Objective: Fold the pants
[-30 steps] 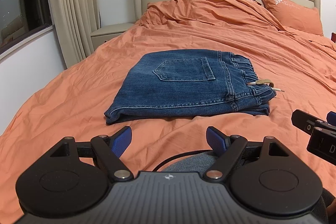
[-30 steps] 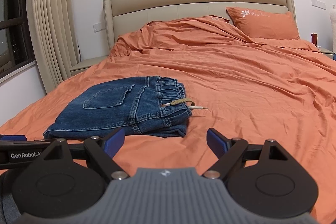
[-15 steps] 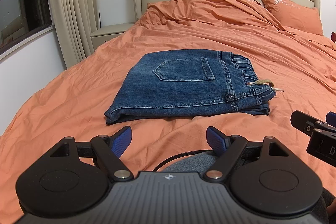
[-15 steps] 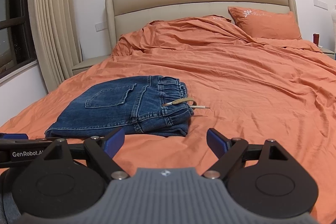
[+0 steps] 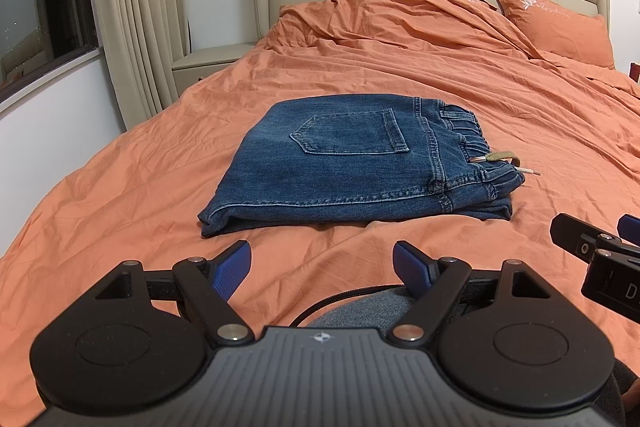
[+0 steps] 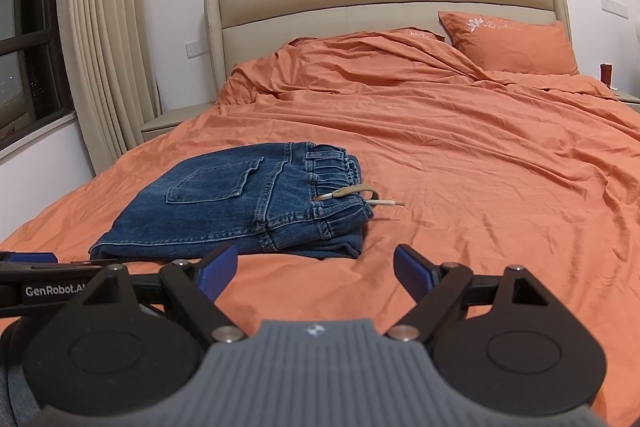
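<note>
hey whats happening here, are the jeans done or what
A person holds a two-finger gripper in each hand over a bed with an orange sheet. The jeans lie folded into a compact stack, back pocket up, the drawstring poking out at the waistband. The left gripper and the right gripper are both short of the jeans, jaws open and empty. The folding looks finished.

The left gripper (image 5: 322, 265) was held level, its blue-padded fingers (image 5: 232, 269) spread wide apart and gripping nothing. The right gripper (image 6: 315, 269) sat beside it, level, fingers (image 6: 412, 271) likewise spread apart and empty.
</note>
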Demonstrator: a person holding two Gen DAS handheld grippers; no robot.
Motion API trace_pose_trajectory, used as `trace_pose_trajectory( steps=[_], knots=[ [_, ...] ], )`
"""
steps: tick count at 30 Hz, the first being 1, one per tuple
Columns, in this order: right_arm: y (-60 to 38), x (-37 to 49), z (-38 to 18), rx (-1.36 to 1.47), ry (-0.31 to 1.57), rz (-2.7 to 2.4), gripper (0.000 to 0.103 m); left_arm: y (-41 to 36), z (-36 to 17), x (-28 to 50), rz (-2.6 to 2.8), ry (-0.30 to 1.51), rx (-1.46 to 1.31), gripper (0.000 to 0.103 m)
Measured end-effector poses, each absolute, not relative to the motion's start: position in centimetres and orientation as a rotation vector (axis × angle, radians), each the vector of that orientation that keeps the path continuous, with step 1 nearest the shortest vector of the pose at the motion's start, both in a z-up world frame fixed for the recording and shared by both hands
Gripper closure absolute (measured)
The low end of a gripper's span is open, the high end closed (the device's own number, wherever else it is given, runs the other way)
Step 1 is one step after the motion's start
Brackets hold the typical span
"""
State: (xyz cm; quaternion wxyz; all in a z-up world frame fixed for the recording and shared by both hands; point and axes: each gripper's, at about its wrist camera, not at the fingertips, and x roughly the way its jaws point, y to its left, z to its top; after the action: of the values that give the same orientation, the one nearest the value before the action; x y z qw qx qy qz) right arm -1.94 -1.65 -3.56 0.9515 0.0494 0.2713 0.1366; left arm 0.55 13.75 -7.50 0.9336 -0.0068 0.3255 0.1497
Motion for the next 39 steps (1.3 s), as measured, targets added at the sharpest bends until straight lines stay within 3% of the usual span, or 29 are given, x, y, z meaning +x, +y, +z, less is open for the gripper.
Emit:
trace_pose_trajectory(
  steps=[39],
  knots=[
    [-1.8,-1.63,-3.88,0.103,0.587,0.303,0.021,13.67,-7.41,0.7,0.294,0.664,-0.003,0.009]
  ],
)
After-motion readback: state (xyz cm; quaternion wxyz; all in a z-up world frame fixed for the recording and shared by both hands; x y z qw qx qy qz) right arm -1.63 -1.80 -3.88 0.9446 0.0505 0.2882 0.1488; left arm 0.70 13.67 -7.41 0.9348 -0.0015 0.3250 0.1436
